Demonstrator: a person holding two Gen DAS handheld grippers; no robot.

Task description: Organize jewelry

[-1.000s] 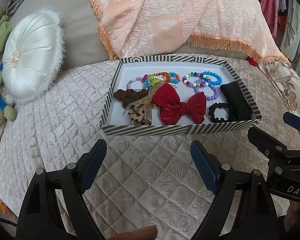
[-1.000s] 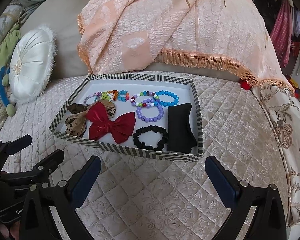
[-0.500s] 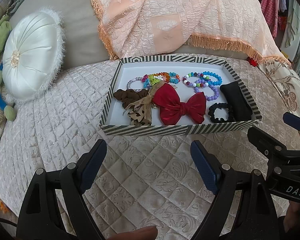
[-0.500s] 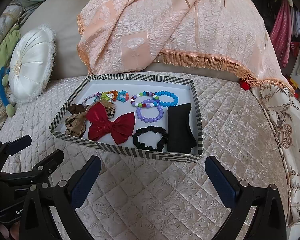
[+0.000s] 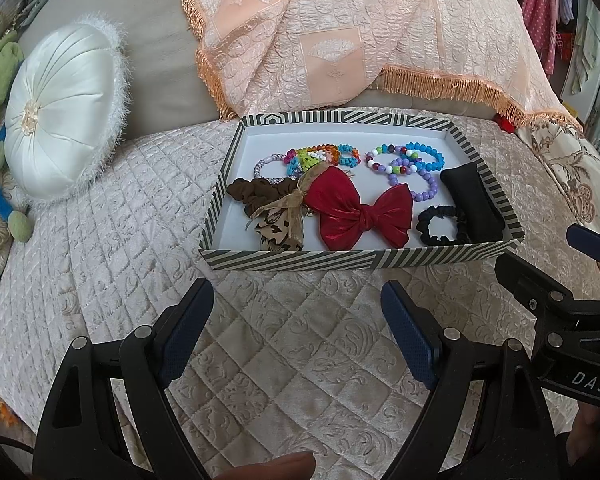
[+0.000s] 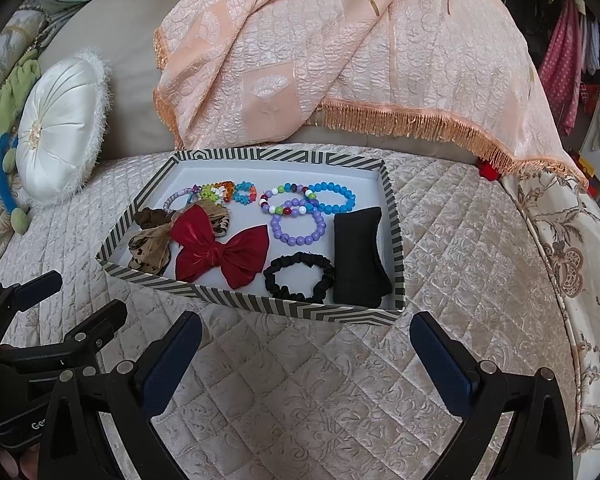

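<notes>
A striped shallow box (image 5: 364, 259) (image 6: 260, 307) sits on the quilted bed. Inside lie a red bow (image 5: 360, 212) (image 6: 220, 250), brown scrunchies (image 5: 260, 194) (image 6: 150, 246), a black scrunchie (image 5: 442, 226) (image 6: 298, 276), a black pad (image 5: 472, 204) (image 6: 358, 256) and several bead bracelets: blue (image 5: 426, 156) (image 6: 334, 198), purple (image 5: 424, 188) (image 6: 298, 226), multicoloured (image 5: 324, 156) (image 6: 224, 192). My left gripper (image 5: 298, 312) hovers open before the box's near wall, nothing between its fingers. My right gripper (image 6: 306, 344) stands open too, just short of the box's near right corner.
A white round cushion (image 5: 60, 120) (image 6: 60, 128) leans at the left. A peach fringed cloth (image 5: 360, 32) (image 6: 340, 52) drapes behind the box. The bed's edge with a floral valance (image 6: 572, 264) drops away on the right. Quilted bedspread (image 5: 300, 360) lies between grippers and box.
</notes>
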